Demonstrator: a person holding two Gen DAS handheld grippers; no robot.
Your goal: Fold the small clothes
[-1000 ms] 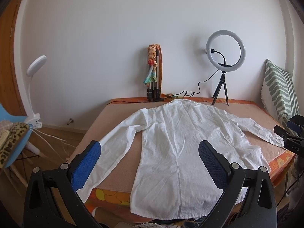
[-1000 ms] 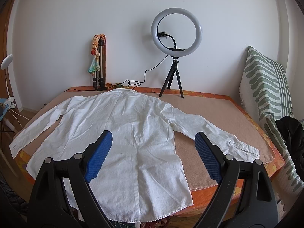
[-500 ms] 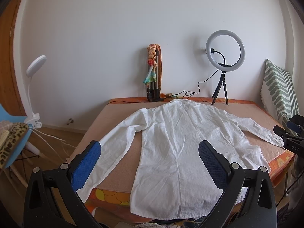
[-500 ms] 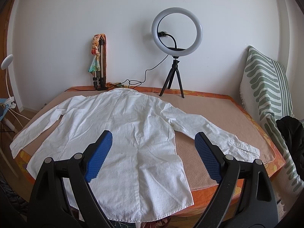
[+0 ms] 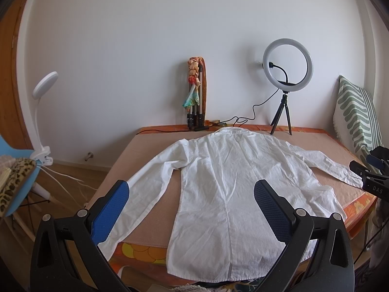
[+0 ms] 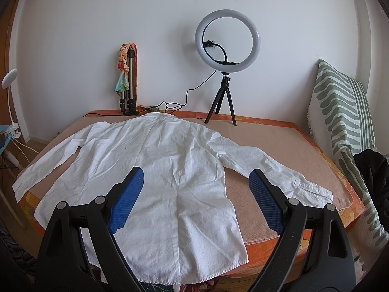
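Shirt [image 5: 218, 182] unmoved since earlier, spread flat on table [image 5: 150, 146]; both grippers' jaws still apart, holding nothing

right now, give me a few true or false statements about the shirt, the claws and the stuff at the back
1. The white shirt lies spread out with both sleeves extended. True.
2. The left claw is shut on a sleeve. False: it is open and holds nothing.
3. The ring light stands on a small tripod behind the collar end. True.
4. The right claw grips the hem. False: it is open, above the shirt.
5. The striped cushion lies flat on the shirt. False: it leans upright at the right side.
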